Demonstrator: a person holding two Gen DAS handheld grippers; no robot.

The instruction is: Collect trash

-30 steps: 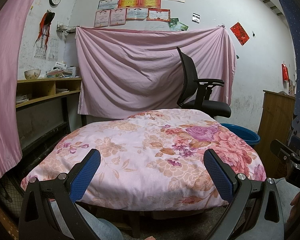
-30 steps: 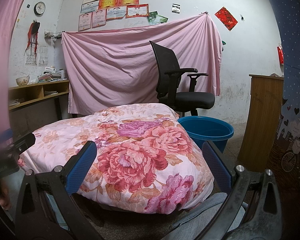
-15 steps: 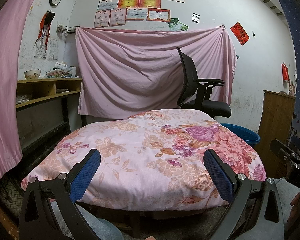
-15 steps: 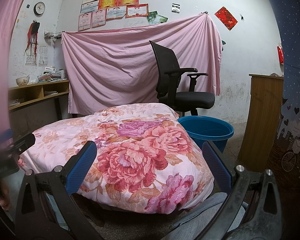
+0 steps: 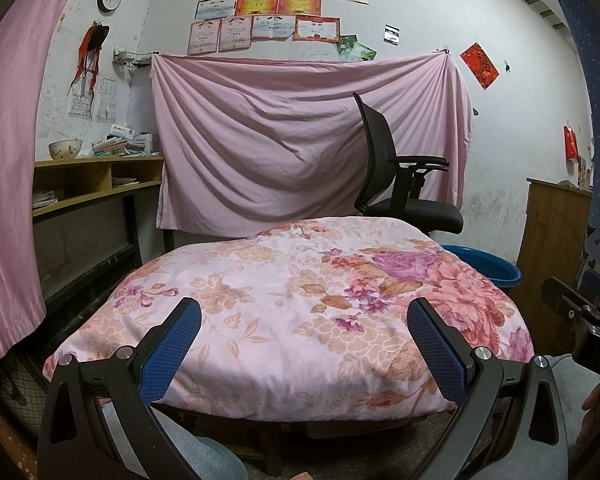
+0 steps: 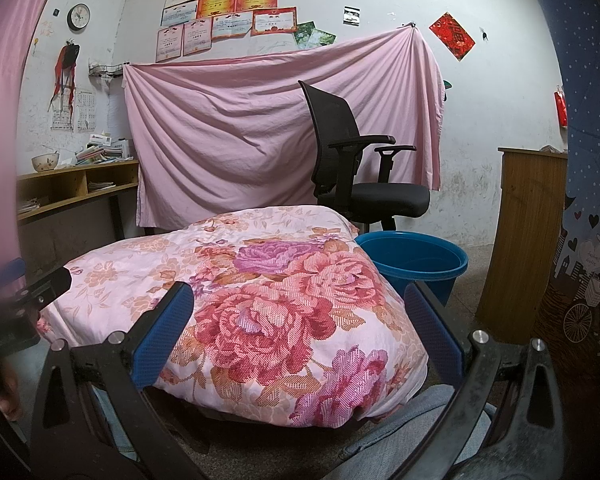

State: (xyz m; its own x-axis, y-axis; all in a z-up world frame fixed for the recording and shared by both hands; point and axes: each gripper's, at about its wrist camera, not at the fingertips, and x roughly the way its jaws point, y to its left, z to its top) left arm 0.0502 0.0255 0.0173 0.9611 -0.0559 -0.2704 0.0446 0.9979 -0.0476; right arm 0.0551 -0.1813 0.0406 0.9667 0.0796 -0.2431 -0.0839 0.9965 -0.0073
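Nothing is shifting since a moment ago: the left gripper and right gripper are still hanging spread wide and empty before the floral quilt. The blue basin is sitting right of the quilt, the office chair behind it; I'm seeing no trash.

The quilt is pale pink, printed with peach and tan blossoms on its left part and big rose-red and purple peonies on its right part. Behind the quilt hangs a plain dusty-pink sheet, and in front of that sheet stands a black mesh office chair. Just right of the quilt sits a solid blue plastic basin. Above the sheet, certificates show white, pink, red and gold. Left of the quilt is a yellowish wooden shelf. The left gripper and right gripper are black with blue textured pads. Far right of the quilt, a navy dotted curtain carries hearts and a bicycle drawing.
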